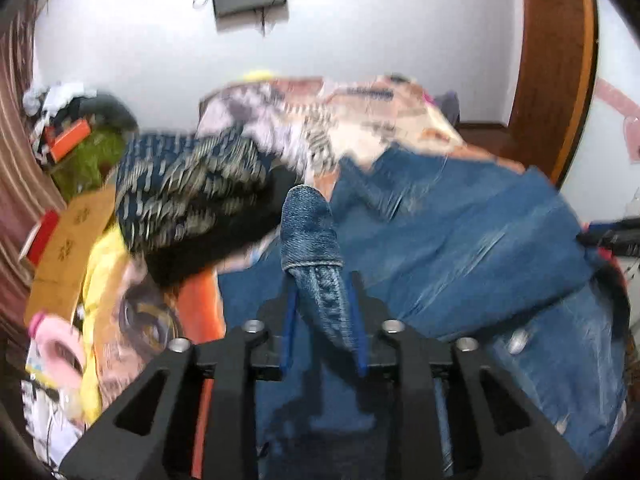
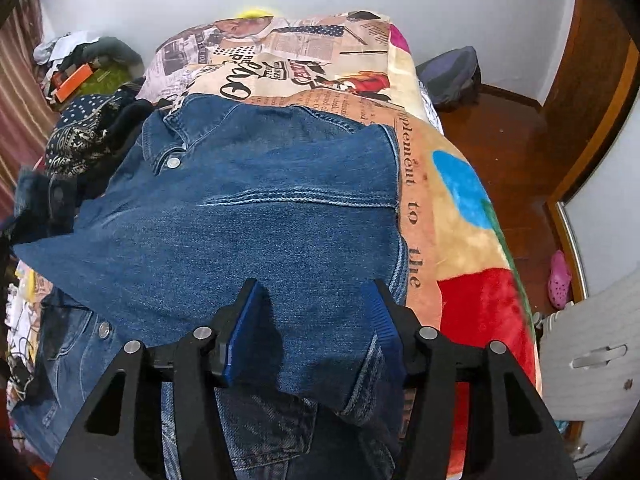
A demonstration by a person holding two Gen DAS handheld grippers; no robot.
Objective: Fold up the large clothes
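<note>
A blue denim jacket (image 2: 256, 216) lies on a bed covered by a newspaper-print blanket (image 2: 320, 64); its collar and a metal button point to the far left. My left gripper (image 1: 322, 284) is shut on a folded edge of the denim jacket (image 1: 460, 236), and a flap of it stands up between the fingers. My right gripper (image 2: 314, 300) is open and hovers just above the near part of the jacket, blue pads (image 2: 244, 332) on either side of the cloth without pinching it.
A dark patterned garment (image 1: 188, 192) lies in a pile left of the jacket. A cardboard box (image 1: 72, 240) and clutter sit at the left bedside. The wooden floor (image 2: 504, 148) and a door frame are on the right, with a pink shoe (image 2: 560, 280).
</note>
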